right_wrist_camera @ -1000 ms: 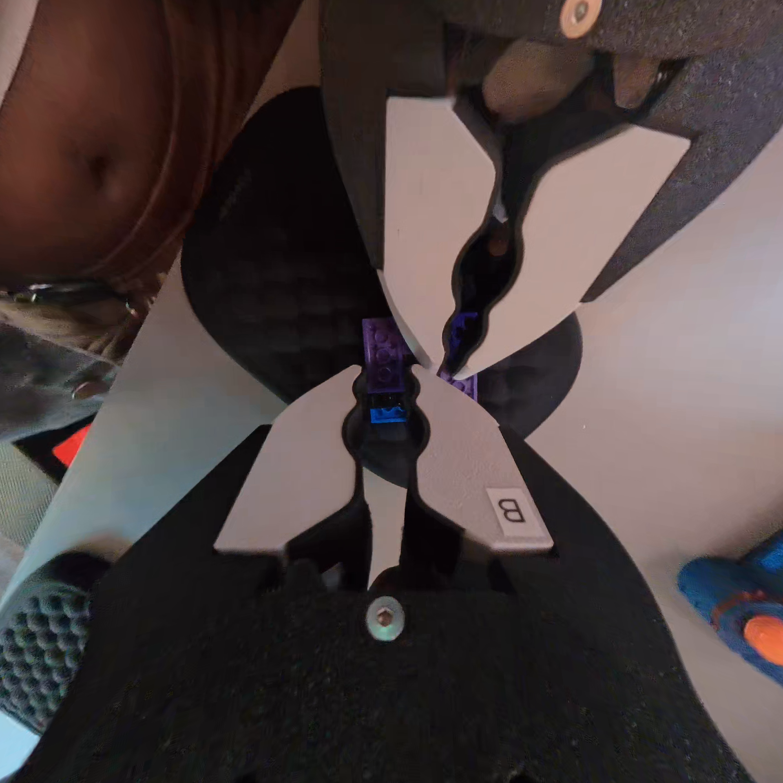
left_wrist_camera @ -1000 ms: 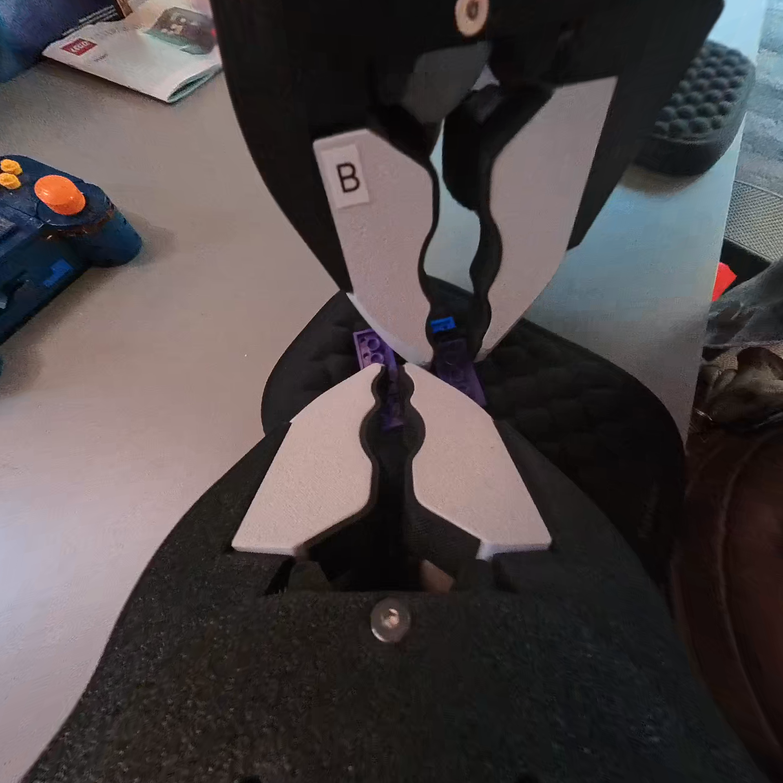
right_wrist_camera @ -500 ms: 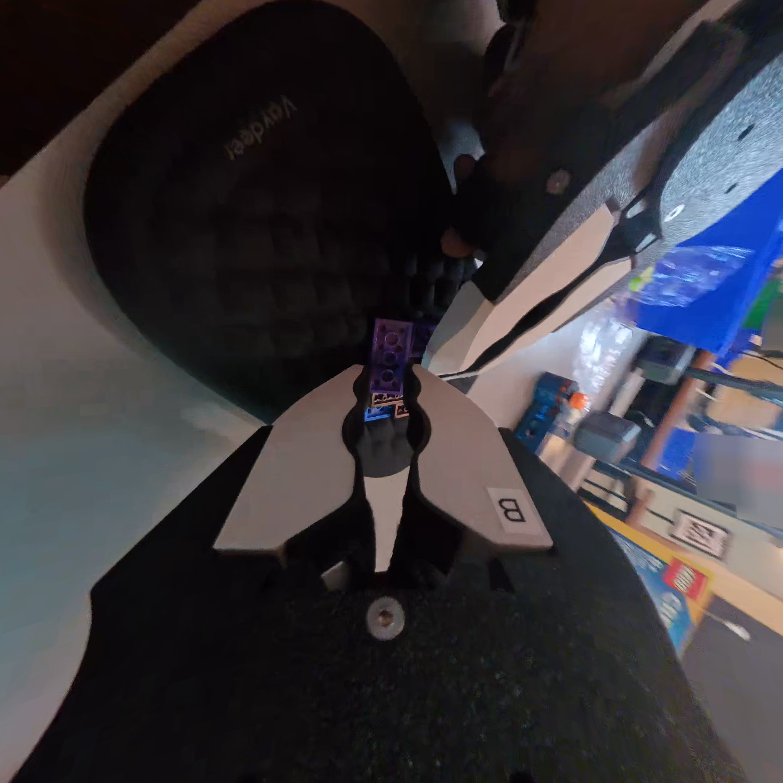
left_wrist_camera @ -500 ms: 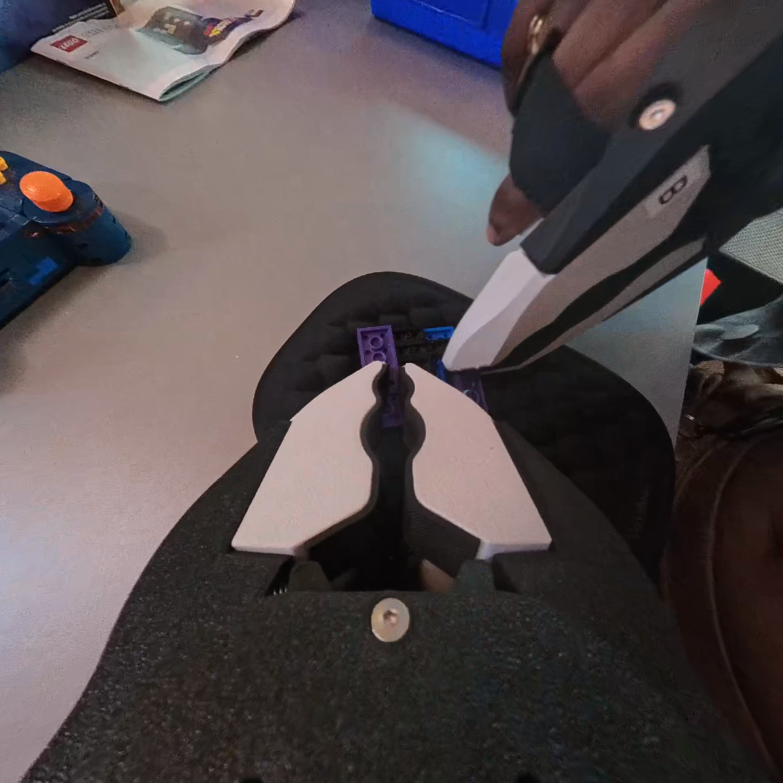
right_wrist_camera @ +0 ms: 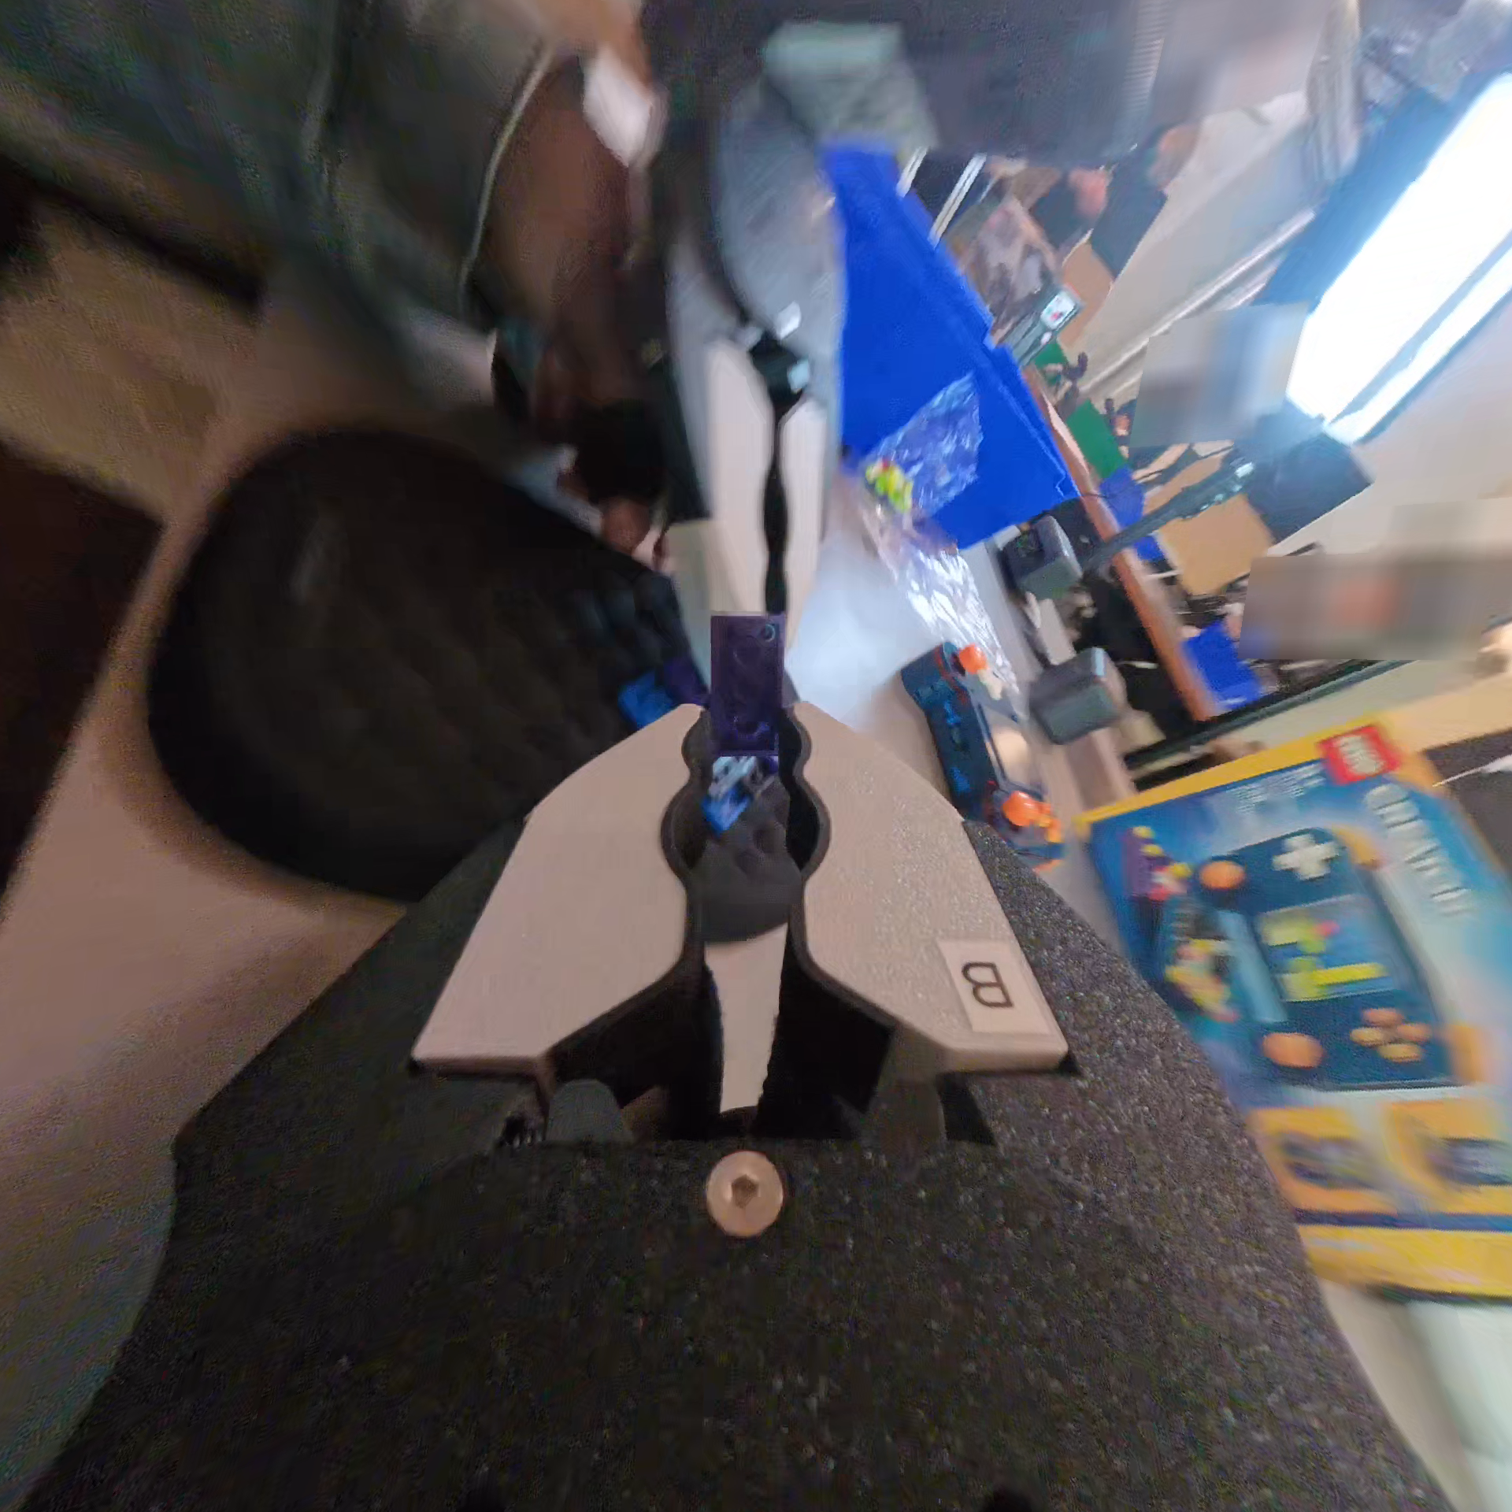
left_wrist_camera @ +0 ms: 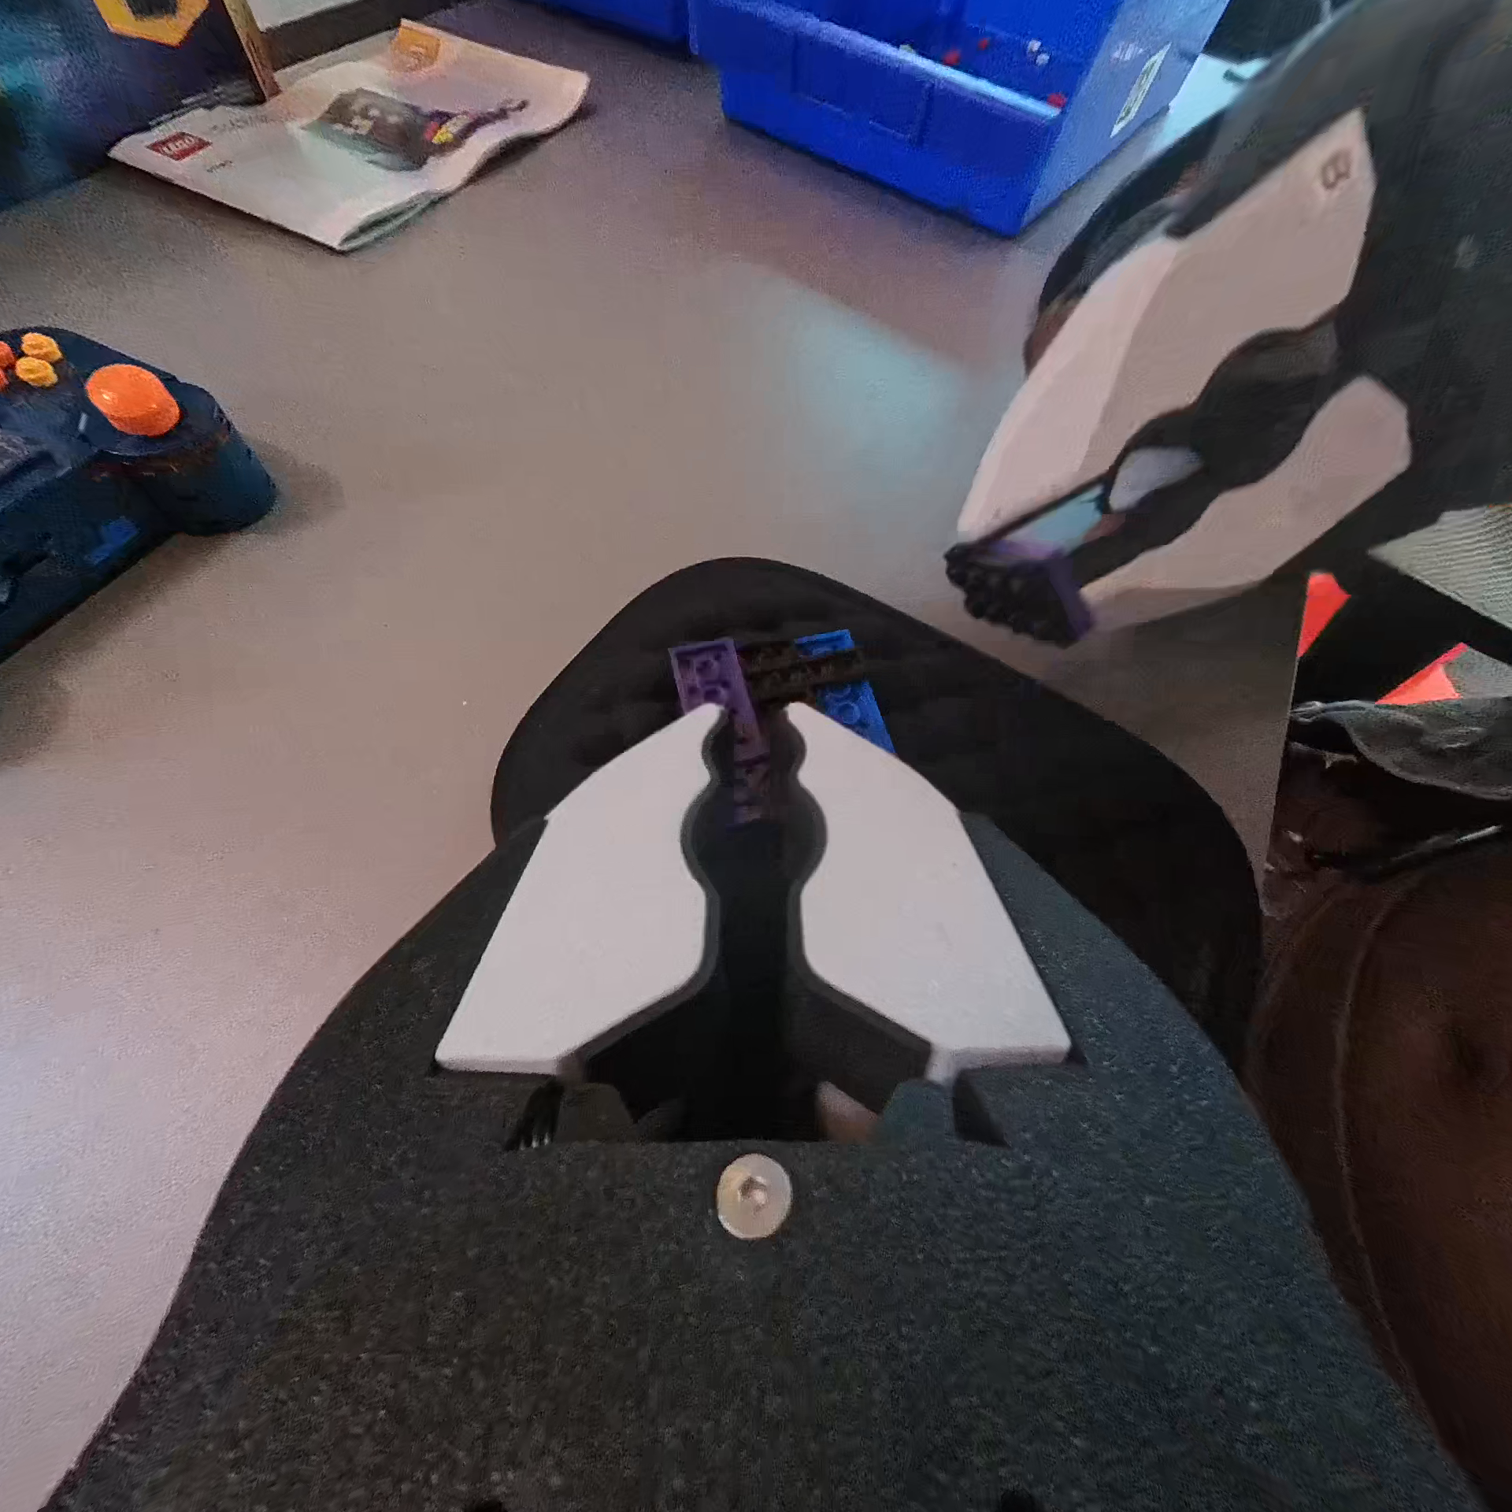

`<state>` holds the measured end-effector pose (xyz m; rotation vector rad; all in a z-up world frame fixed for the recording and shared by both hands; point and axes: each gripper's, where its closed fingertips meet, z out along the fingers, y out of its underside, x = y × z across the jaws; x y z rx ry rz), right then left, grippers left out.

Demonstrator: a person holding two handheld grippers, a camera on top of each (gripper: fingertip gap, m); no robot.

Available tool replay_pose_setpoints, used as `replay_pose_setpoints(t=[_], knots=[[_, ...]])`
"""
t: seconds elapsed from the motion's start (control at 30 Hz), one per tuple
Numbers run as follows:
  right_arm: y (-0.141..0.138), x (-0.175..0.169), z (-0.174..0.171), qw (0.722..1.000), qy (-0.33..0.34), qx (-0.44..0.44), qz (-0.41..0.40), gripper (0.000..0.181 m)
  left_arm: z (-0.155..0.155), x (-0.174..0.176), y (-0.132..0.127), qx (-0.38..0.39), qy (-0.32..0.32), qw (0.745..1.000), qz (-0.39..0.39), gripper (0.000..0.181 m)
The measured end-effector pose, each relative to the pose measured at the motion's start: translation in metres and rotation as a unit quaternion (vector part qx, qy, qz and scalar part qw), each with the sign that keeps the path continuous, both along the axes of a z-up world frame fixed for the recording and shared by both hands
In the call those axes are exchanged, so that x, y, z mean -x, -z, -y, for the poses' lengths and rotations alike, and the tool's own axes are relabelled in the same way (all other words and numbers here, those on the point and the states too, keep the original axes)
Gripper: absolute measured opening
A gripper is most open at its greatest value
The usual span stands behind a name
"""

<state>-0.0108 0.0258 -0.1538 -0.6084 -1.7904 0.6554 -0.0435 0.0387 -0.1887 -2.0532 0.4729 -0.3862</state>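
Your left gripper (left_wrist_camera: 751, 712) is pinched on a small brick assembly (left_wrist_camera: 761, 679): a purple plate stands up between the fingertips, with a black piece and a blue plate joined across it just beyond the tips. The assembly sits above a black dimpled pad (left_wrist_camera: 1023, 761) that lies on the grey table (left_wrist_camera: 507, 458). Your right gripper (right_wrist_camera: 746, 716) is clamped on a separate purple plate (right_wrist_camera: 746, 679), which sticks out forward past its tips; in the left wrist view that same gripper (left_wrist_camera: 1014, 589) hangs up and to the right of the assembly, apart from it, with the plate's studded face turned toward the pad. The right wrist view is heavily blurred, so the fine detail of that plate cannot be told. On the table to the left you have a dark blue brick-built controller (left_wrist_camera: 106, 466) with orange buttons, farther back a folded instruction booklet (left_wrist_camera: 360, 147), and beyond that a blue bin (left_wrist_camera: 900, 123). The right wrist view also shows a yellow and blue toy box (right_wrist_camera: 1276, 982) lying on the table.
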Motion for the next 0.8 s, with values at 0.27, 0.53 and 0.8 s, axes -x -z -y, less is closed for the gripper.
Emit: replay_pose_setpoints(t=[0.27,0.53,0.8], knots=[[-0.080,-0.012,0.010,0.752,-0.183,0.633,0.021,0.015,0.029,-0.028,-0.105,-0.321,0.057,0.940,0.104,0.046],[-0.062,-0.010,0.031,0.813,-0.159,0.559,0.036,0.016,0.035,-0.049,-0.119,-0.231,0.078,0.938,0.248,0.026],[-0.069,-0.013,0.038,0.835,-0.163,0.524,0.031,0.016,0.041,-0.053,-0.122,-0.233,0.100,0.937,0.242,0.015]])
